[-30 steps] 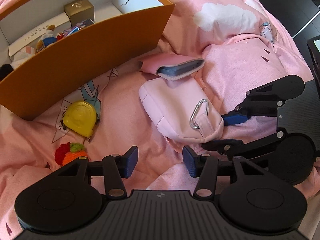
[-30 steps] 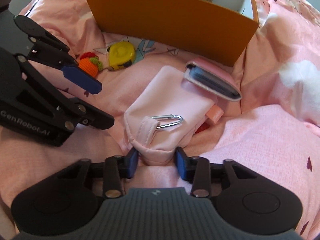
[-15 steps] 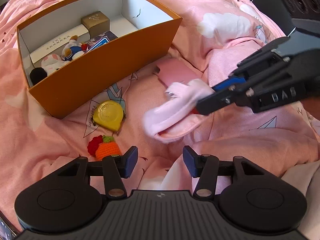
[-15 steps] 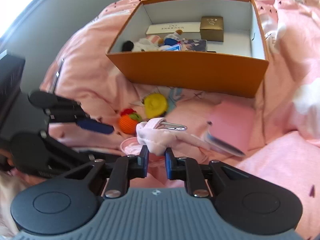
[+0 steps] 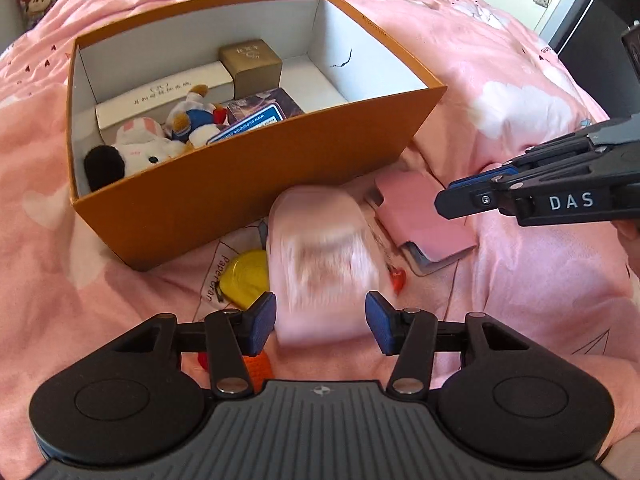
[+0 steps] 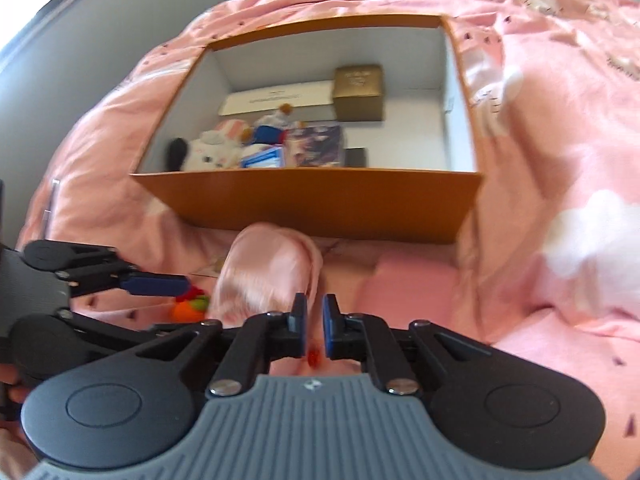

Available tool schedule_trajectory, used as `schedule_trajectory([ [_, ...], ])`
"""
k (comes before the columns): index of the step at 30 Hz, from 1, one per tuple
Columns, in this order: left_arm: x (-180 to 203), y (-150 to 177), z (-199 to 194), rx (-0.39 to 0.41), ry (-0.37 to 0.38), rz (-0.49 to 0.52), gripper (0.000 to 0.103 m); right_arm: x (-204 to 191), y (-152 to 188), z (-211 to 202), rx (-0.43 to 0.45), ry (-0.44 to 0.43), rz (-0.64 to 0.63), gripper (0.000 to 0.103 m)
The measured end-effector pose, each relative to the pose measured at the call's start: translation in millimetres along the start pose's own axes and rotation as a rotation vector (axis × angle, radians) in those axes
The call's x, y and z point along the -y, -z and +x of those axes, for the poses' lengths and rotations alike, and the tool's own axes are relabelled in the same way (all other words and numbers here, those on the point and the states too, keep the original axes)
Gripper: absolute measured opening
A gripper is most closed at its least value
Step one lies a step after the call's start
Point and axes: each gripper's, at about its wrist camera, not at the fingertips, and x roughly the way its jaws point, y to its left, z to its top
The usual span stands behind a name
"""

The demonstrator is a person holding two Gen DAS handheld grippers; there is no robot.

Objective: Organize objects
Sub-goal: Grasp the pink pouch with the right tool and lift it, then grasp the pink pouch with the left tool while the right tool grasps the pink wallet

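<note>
A pale pink pouch (image 5: 320,264) is blurred with motion on the pink bedding in front of the orange box (image 5: 256,184). Its near end shows between the pads of my left gripper (image 5: 321,322). Those jaws stand wide, closing slightly, and do not press on it. My right gripper (image 6: 315,316) hovers to the right of the pouch (image 6: 268,272). Its jaws are closing to a narrow slit, with only bedding seen through it. In the left wrist view the right gripper (image 5: 444,198) is clearly apart from the pouch.
Inside the box (image 6: 312,204) are plush toys, a gold cube, a white carton and a card pack. A pink wallet (image 5: 424,216), a yellow tape measure (image 5: 248,276), an orange crochet toy (image 6: 188,308) and a red heart (image 5: 396,280) lie on the bedding.
Half a second ago the right gripper held the pouch up by its end. Now the pouch is out of its jaws, lower and further left, and the jaws stand narrower.
</note>
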Motion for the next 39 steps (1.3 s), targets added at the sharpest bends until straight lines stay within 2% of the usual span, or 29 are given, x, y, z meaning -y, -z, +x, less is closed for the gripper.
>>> schedule_trajectory([
  [2,-2.1,-2.1,5.0,-0.003,0.004,-0.029,0.06,10.7,1.6,3.8,-0.005,0.053,0.009,0.026],
  [8,-17.4,-16.0,20.3,-0.011,0.031,-0.136,0.06,51.6,4.2,20.1,-0.05,0.121,0.114,0.038],
  [11,-21.1,-24.2,30.8,-0.028,0.001,-0.143,0.06,65.8,3.3,32.8,-0.085,0.131,0.151,0.046],
  [16,-26.3,-30.7,49.0,-0.082,0.031,-0.17,0.06,82.4,4.6,54.5,-0.149,0.059,0.217,0.051],
  [19,-25.7,-31.8,57.5,-0.102,0.035,-0.178,0.06,92.3,5.8,64.7,-0.166,0.012,0.269,0.059],
  [24,-28.8,-33.7,66.1,-0.126,0.062,-0.208,0.05,105.6,8.3,77.9,-0.188,-0.051,0.338,0.063],
  [25,-29.0,-33.7,66.6,-0.125,0.064,-0.21,0.048,106.7,8.9,79.0,-0.19,-0.059,0.344,0.063],
  [28,-26.6,-33.8,66.5,-0.123,0.056,-0.213,0.042,108.7,11.4,78.1,-0.188,-0.096,0.366,0.052],
  [30,-25.1,-33.3,63.8,-0.116,0.05,-0.217,0.035,106.3,12.7,73.6,-0.179,-0.083,0.357,0.046],
  [35,-19.8,-31.7,54.0,-0.098,0.035,-0.226,0.024,96.2,13.8,49.3,-0.123,-0.086,0.335,0.025],
  [39,-10.2,-31.3,39.6,-0.057,0.032,-0.212,0.02,81.3,15.7,31.0,-0.084,-0.093,0.297,0.02],
])
